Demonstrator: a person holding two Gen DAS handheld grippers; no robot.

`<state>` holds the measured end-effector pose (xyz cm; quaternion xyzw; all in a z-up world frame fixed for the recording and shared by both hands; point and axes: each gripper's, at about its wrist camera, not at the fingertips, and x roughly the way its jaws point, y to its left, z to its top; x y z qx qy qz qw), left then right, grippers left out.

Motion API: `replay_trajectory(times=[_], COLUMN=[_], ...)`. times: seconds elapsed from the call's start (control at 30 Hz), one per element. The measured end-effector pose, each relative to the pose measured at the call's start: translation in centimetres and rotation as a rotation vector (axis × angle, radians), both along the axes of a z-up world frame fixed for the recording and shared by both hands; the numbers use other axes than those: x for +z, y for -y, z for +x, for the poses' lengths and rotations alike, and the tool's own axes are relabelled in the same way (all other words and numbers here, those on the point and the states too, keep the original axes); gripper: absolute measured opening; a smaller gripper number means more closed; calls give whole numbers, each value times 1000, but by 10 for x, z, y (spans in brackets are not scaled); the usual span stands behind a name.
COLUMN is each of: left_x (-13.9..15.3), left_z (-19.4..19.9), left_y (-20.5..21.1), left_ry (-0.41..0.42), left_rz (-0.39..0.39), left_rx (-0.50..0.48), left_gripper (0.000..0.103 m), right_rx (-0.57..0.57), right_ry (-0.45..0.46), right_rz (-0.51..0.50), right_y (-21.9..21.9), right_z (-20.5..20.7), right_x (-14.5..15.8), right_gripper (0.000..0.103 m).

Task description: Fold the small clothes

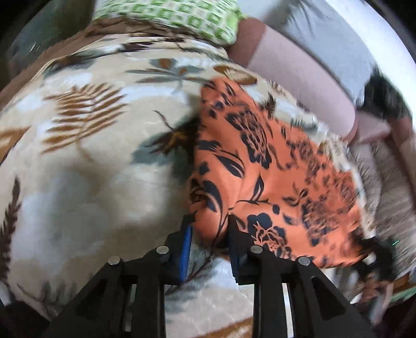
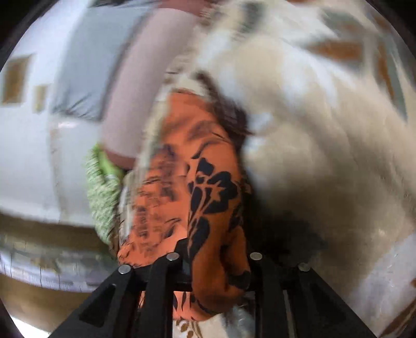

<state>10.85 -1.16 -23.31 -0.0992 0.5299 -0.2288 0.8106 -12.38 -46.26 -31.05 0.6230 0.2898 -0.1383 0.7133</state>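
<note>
An orange garment with a dark navy floral print (image 1: 273, 169) lies on a cream leaf-patterned blanket (image 1: 91, 156). In the left wrist view, my left gripper (image 1: 209, 228) is closed on the garment's near left corner, cloth bunched between its blue-padded fingers. In the right wrist view, the same garment (image 2: 208, 195) is bunched and lifted, and my right gripper (image 2: 215, 254) is shut on a fold of it. The fingertips are mostly hidden by cloth. Both views are motion-blurred.
A green-and-white patterned pillow (image 1: 182, 15) lies at the far end of the blanket. A pink-brown bed frame edge (image 1: 299, 78) runs beside the blanket, with a grey cloth (image 1: 325, 33) and white wall beyond. The pillow (image 2: 104, 195) also shows in the right wrist view.
</note>
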Motion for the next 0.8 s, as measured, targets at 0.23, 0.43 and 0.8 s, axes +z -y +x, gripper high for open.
replay_trajectory(times=[0.23,0.43,0.8], left_x=[50,79,81], left_z=[-2,2,15], left_y=[-49,-94,-154], left_ry=[144,218,230], left_rz=[35,9,19], left_rx=[53,99,178], left_gripper=[37,45,50], right_rx=[77,308,614], right_ry=[35,64,-151], right_rz=[-384,-562,-534], right_y=[-44,-149,-318], right_z=[33,120,210], right_x=[107,187,72], right_gripper=[23,23,32])
